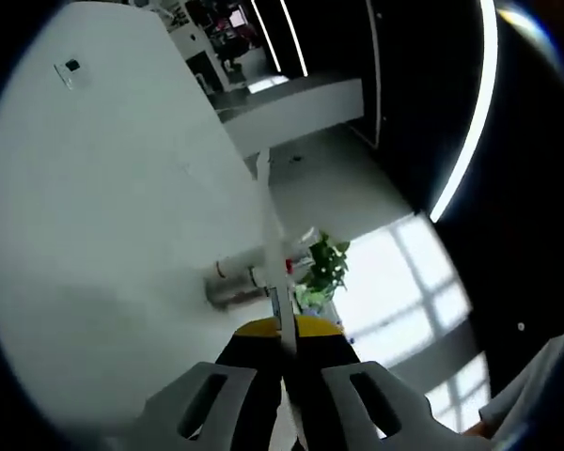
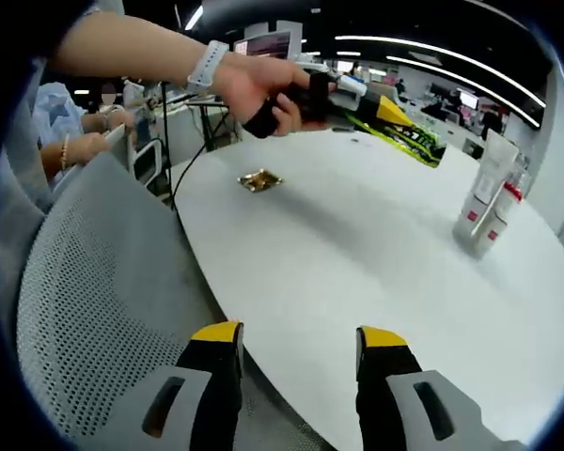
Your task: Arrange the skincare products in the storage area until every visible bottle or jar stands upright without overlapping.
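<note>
surface: white table [image 2: 357,254] | on it: two tubes [image 2: 484,202], gold wrapper [image 2: 260,179]

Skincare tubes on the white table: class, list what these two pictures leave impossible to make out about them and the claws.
- Tubes, right gripper view: label text too small; their count uncertain because they overlap.
- Tubes, left gripper view: blurred, partly hidden behind the left claw.
- Left claw's grip: jaws closed on a thin white strip, identity unclear.
- Gold item on the table: too small to identify.
- Right claw: open, bases cut off.
</note>
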Demonstrator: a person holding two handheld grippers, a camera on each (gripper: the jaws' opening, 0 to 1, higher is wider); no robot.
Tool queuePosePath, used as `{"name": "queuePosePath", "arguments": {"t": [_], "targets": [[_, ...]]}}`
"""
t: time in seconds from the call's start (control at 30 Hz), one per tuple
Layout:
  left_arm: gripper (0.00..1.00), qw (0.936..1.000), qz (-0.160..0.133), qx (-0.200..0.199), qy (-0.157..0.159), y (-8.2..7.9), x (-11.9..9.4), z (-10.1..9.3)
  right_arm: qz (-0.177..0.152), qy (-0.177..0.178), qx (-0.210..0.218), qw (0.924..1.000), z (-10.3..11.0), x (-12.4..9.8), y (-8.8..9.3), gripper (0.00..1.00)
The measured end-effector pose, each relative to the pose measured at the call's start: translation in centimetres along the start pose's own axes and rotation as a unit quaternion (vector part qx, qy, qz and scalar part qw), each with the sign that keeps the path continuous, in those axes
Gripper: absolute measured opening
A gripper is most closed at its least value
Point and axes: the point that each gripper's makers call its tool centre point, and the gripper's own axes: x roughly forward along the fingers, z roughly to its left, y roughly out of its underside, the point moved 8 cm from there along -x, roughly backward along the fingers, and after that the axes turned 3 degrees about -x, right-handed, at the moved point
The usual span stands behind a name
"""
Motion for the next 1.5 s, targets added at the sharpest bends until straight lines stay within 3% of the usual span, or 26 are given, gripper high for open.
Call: {"name": "queuePosePath", "arguments": {"t": [0.17,0.3,0.43,0.6,0.77,1.0,1.07,1.27,1.33,1.43,1.5], "targets": [[0.00,0.9996,0.004,-0.013,-0.023,-0.3,1.9,1.2,0.010,0.000,0.000,1.0000,0.0,0.2,0.2,0.44],[0.00,0.9987,0.018,-0.019,-0.045,-0.1,3.7,2.2,0.004,0.012,-0.005,0.9999,-0.5,-0.2,0.0,0.34],[0.00,0.9973,0.039,-0.014,-0.060,0.2,5.4,3.1,0.007,0.012,0.005,0.9999,-0.5,0.0,0.1,0.38],[0.00,0.9955,0.049,-0.014,-0.080,0.0,6.8,4.2,0.019,0.010,-0.012,0.9997,-0.4,0.2,0.3,0.37],[0.00,0.9919,0.063,-0.010,-0.109,0.2,7.4,5.2,0.022,0.013,-0.012,0.9996,-0.5,0.1,0.4,0.36],[0.00,0.9894,0.072,-0.009,-0.126,0.5,8.0,5.9,0.026,0.015,-0.010,0.9995,-0.6,0.2,0.6,0.36],[0.00,0.9844,0.083,0.006,-0.155,0.6,8.1,6.3,0.026,0.013,-0.008,0.9995,-0.5,0.2,0.5,0.38],[0.00,0.9836,0.068,0.031,-0.164,0.0,8.6,5.7,0.033,0.013,-0.009,0.9993,-0.5,0.2,0.7,0.37],[0.06,0.9793,0.070,0.051,-0.183,-0.2,8.6,5.7,0.032,0.011,-0.009,0.9994,-0.4,0.3,0.8,0.37],[0.25,0.9765,0.065,0.056,-0.198,-0.3,8.6,5.7,0.036,0.009,-0.012,0.9992,-0.4,0.3,0.8,0.37],[0.29,0.9730,0.065,0.070,-0.210,-0.4,8.4,5.8,0.035,0.006,-0.013,0.9993,-0.3,0.3,0.8,0.37]]}}
